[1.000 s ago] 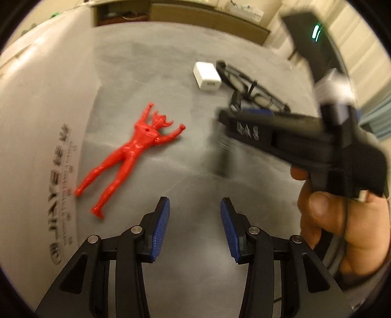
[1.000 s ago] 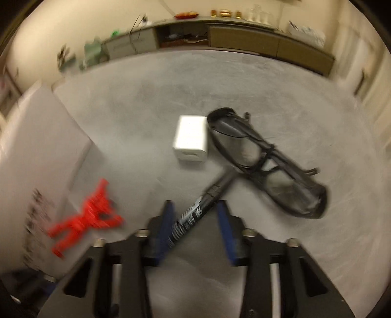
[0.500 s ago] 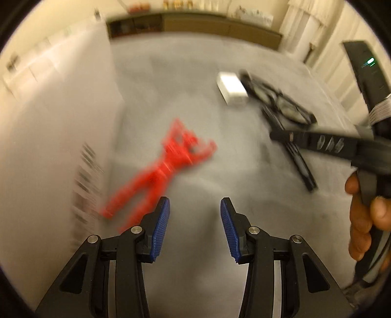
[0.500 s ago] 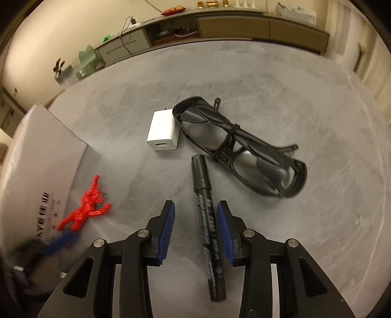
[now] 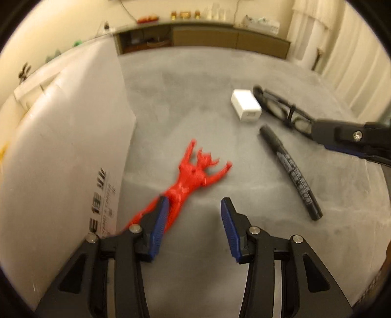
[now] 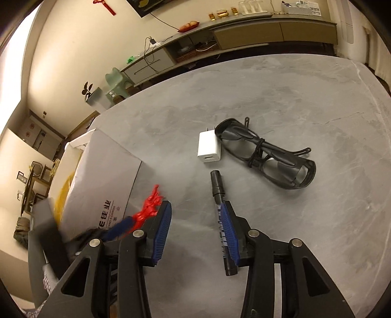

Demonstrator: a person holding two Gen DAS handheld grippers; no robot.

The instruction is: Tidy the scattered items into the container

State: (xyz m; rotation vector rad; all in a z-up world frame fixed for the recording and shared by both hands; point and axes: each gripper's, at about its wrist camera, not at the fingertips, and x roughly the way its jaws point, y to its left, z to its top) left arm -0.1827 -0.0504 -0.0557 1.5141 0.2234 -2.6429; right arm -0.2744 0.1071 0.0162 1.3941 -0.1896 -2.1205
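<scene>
A grey, marbled tabletop (image 6: 293,97) is seen filling the foreground. Beyond it, cream walls (image 6: 73,49) are lit warmly. A long low sideboard (image 6: 268,34) is set against the far wall; small jars and a dish of fruit are laid on its top, and cables are seen trailing from it. A red hanging ornament (image 6: 105,6) is fixed high on the wall. A pale green stool (image 6: 116,80) and a potted plant (image 6: 91,94) are placed on the floor. Curtains (image 5: 354,68) are seen at right.
</scene>
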